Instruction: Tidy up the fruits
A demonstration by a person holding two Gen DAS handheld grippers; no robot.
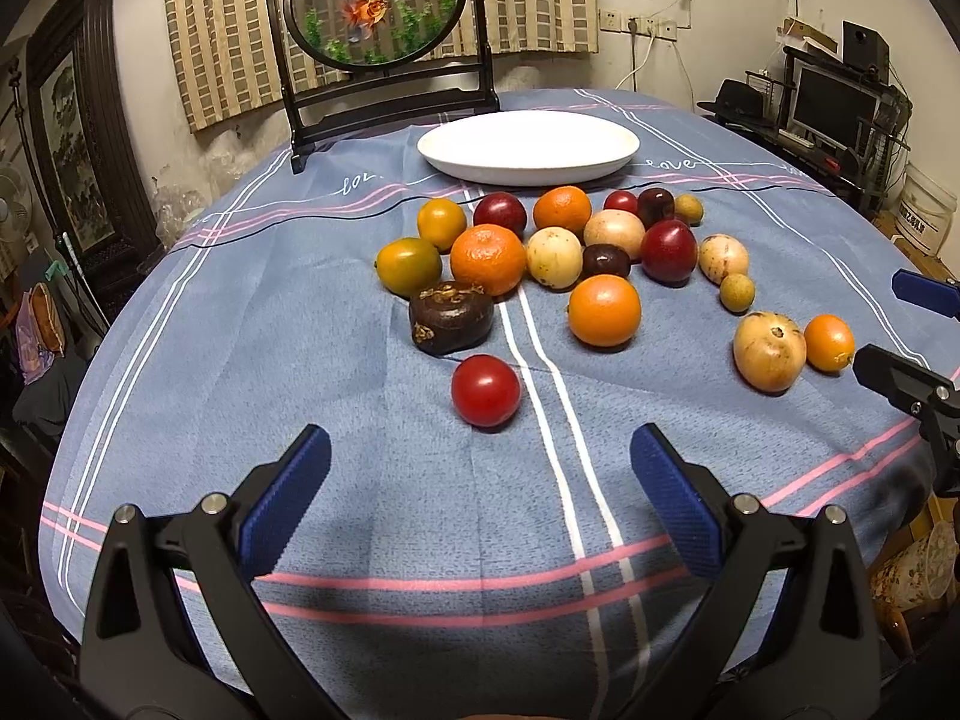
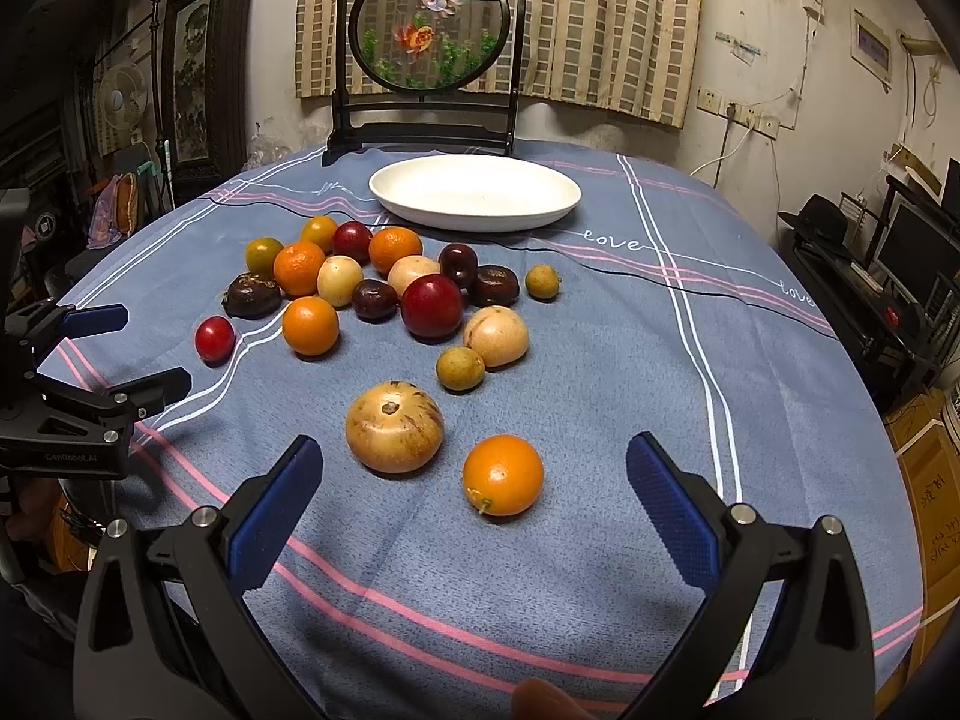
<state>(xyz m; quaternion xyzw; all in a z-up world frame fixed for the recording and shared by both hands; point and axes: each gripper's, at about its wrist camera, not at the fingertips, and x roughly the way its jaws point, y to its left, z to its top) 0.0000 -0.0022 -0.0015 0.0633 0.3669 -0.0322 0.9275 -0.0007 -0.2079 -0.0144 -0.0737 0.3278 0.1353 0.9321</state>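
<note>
Several loose fruits lie on the blue tablecloth: oranges (image 1: 604, 310), dark red plums (image 1: 668, 252), pale round fruits (image 1: 769, 351) and a dark brown one (image 1: 451, 317). An empty white plate (image 1: 528, 147) stands behind them; it also shows in the right wrist view (image 2: 474, 192). My left gripper (image 1: 480, 468) is open and empty, just short of a red tomato (image 1: 485, 390). My right gripper (image 2: 474, 474) is open and empty, with a small orange (image 2: 503, 475) and a pale fruit (image 2: 394, 435) just ahead of its fingertips.
A framed goldfish screen (image 1: 375, 6) stands behind the plate at the table's far edge. The right gripper shows at the right edge of the left wrist view (image 1: 912, 330). Furniture and a monitor (image 1: 834, 105) stand right of the table.
</note>
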